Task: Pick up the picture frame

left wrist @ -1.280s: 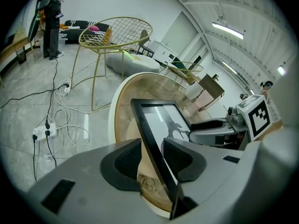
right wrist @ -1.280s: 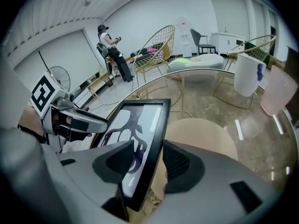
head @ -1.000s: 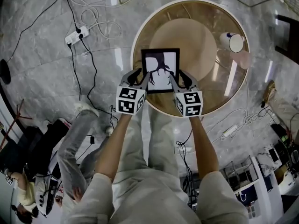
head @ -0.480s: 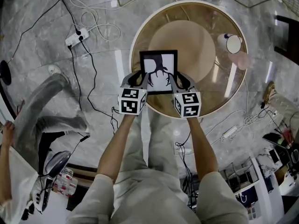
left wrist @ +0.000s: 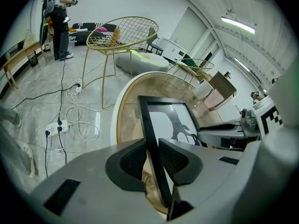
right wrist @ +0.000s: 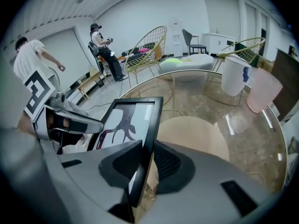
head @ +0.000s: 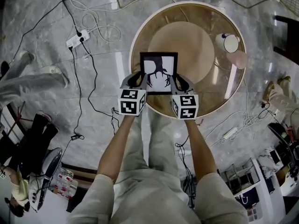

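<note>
While the picture frame lies where it lay a second ago, on the round glass table close to its near rim, the head view shows the left gripper at the frame's left edge. The right gripper is at its right edge.

In the left gripper view, the jaws have just been closing. Their ribbed pads now pinch the frame's black left edge between them.

In the right gripper view, the pads clench the right edge in the same way.

With both edges gripped and the frame apparently not yet raised off the table, the lift looks ready to begin.
</note>
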`<state>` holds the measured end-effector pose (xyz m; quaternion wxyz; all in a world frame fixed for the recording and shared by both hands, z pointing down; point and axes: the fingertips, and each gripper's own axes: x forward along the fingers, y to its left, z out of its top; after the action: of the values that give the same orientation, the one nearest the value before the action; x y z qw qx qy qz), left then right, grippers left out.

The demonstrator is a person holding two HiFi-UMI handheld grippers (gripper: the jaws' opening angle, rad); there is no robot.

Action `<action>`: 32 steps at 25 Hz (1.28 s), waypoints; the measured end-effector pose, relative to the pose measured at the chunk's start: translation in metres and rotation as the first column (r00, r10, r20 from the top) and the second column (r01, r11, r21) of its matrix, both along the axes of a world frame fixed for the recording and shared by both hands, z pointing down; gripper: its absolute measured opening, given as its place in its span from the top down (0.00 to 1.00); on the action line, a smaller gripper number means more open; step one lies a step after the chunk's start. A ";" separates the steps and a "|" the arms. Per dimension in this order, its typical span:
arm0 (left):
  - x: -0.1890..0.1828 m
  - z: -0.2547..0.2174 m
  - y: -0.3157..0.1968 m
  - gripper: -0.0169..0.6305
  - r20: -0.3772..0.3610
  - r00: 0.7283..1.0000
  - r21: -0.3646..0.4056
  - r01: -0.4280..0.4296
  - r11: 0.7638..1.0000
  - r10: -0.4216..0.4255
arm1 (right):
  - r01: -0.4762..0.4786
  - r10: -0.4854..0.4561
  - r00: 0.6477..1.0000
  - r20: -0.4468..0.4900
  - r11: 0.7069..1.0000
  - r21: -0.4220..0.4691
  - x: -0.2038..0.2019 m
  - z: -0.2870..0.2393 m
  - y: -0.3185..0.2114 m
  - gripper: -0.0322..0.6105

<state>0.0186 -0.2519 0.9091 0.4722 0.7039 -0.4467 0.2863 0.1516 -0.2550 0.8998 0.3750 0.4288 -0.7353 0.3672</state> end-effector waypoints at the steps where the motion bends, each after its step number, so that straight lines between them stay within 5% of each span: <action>1: 0.000 -0.002 0.000 0.85 0.002 1.000 0.002 0.002 1.000 -0.002 | -0.005 0.005 1.000 -0.002 1.000 0.004 0.000 -0.002 0.000 0.83; 18: 0.004 -0.051 0.002 0.86 -0.017 0.999 0.080 0.046 0.996 -0.045 | -0.023 0.024 1.000 -0.013 0.994 0.108 0.006 -0.052 0.000 0.84; 32: 0.006 -0.135 -0.031 0.86 -0.022 0.999 0.216 0.038 0.976 -0.034 | -0.039 0.042 0.999 -0.004 0.966 0.256 0.008 -0.135 -0.029 0.84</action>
<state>0.0243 -0.2831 0.7737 0.4019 0.7456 -0.4834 0.2211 0.1597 -0.2838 0.7645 0.3125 0.4901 -0.7659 0.2749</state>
